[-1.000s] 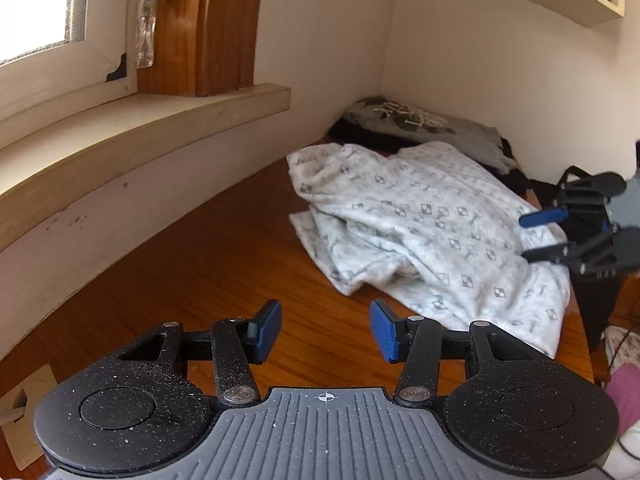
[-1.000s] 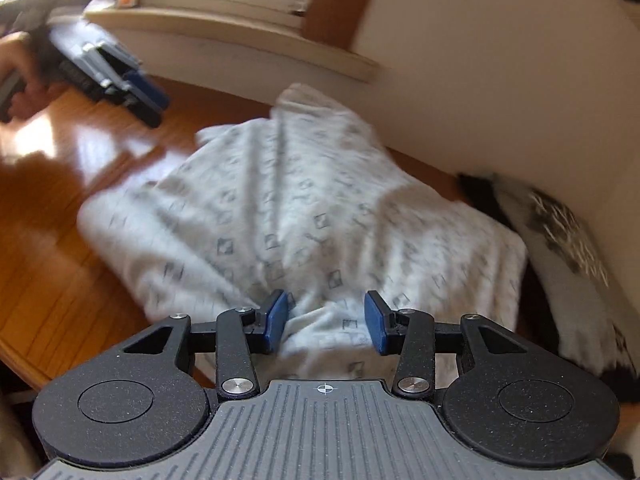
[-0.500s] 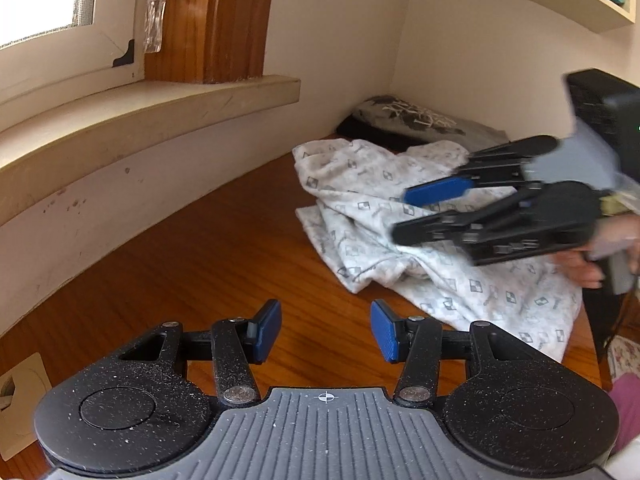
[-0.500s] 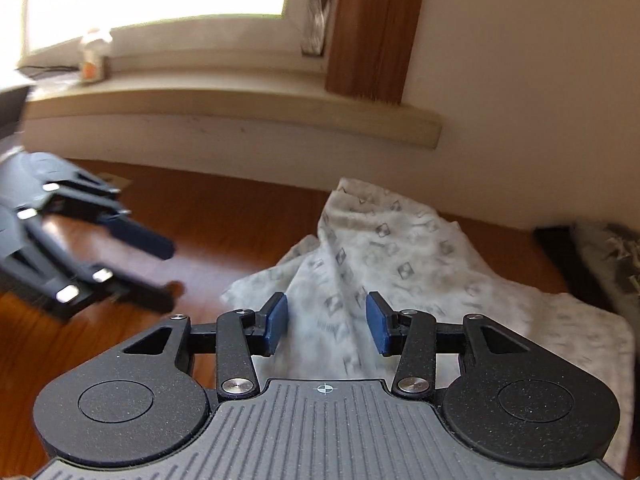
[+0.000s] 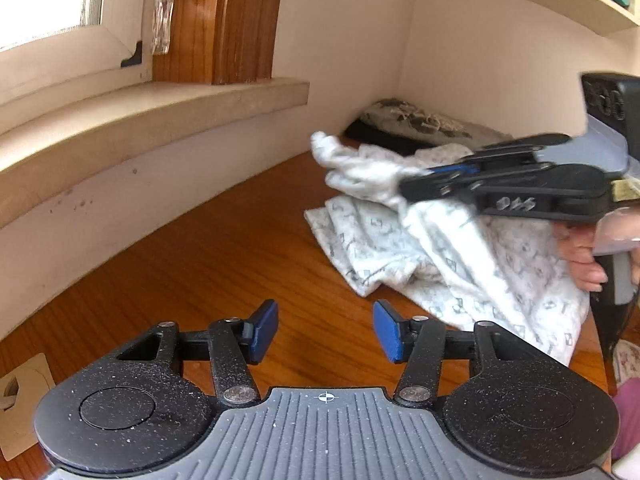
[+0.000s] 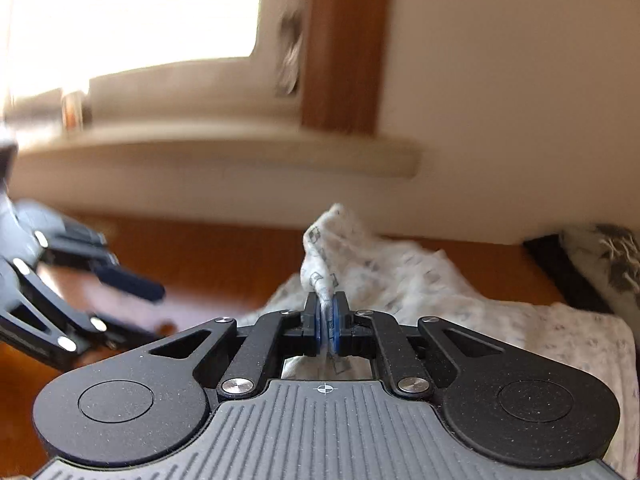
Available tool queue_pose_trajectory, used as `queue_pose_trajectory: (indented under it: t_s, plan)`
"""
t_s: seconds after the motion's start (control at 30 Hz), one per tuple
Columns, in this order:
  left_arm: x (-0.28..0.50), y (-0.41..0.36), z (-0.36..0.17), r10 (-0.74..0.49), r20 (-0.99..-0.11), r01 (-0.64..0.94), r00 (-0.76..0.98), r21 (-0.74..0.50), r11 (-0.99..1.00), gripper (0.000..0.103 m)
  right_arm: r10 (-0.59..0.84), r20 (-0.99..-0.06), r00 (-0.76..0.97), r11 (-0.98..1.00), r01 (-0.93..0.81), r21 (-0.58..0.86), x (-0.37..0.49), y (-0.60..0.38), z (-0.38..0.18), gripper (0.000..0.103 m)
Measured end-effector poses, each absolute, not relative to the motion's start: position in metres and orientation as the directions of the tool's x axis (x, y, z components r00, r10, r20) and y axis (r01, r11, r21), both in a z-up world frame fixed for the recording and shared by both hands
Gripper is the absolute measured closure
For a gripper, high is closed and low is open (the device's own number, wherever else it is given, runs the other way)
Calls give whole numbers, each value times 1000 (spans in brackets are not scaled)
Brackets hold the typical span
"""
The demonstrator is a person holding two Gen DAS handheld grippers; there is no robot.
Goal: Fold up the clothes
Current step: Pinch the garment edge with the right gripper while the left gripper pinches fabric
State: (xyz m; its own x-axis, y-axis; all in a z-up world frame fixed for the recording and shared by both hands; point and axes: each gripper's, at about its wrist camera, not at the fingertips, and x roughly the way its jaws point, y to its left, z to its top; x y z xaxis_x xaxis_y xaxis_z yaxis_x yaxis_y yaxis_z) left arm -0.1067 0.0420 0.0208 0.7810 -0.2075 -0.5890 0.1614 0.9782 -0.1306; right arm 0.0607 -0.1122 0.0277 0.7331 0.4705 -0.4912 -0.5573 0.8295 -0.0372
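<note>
Garment: white patterned cloth (image 5: 452, 248), rumpled in a heap on the wooden surface (image 5: 224, 248), toward the far right corner near the wall; not yet laid flat.
Garment, right view: one bunched edge (image 6: 326, 256) rises in a peak above the heap, drawn up out of the pile.
Right gripper (image 6: 327, 322): jaws have just been closing and now pinch a thin fold of the garment between the blue pads; cloth shows both in front of and behind the pads.
Right gripper, left view: seen side-on (image 5: 408, 188) over the heap, cloth draped from its tip; a person's hand (image 5: 580, 260) on the handle. Blurred.
Left gripper (image 5: 326, 334): jaws about half open, nothing between them; hovers over bare wood, well apart from the garment.
Other items: a dark and grey folded pile (image 5: 420, 126) in the corner behind the garment, touching or just beside it; cannot tell which. Window sill (image 5: 160, 120) along the wall.
Step in hand: first pick-up, by my reading. One edge gripped so the heap can be lifted and opened out. No fold made yet; task near its start.
Next move calls for: lifting the pinched edge clear so the cloth hangs free, then bringing the left gripper across to a second edge or corner to spread it flat.
Risk: the grip is on a bunched fold, not a clear corner; layers may come up together.
</note>
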Motion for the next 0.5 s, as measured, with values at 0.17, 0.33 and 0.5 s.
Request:
queue_pose_trajectory:
  t_s: [0.17,0.33,0.5]
  plan:
    - [-101,42,22,-253,-565,163,785,-206,965,46,492,-456,741,849,-524,66,64,-141,26,96]
    - [-82,35,18,-305,-554,170,774,-281,944,57,501,-437,747,851,-516,95,64,-148,25,96]
    - [-53,37,6,-368,-551,124,749,-430,895,61,509,-422,750,851,-511,118,63,-154,21,96]
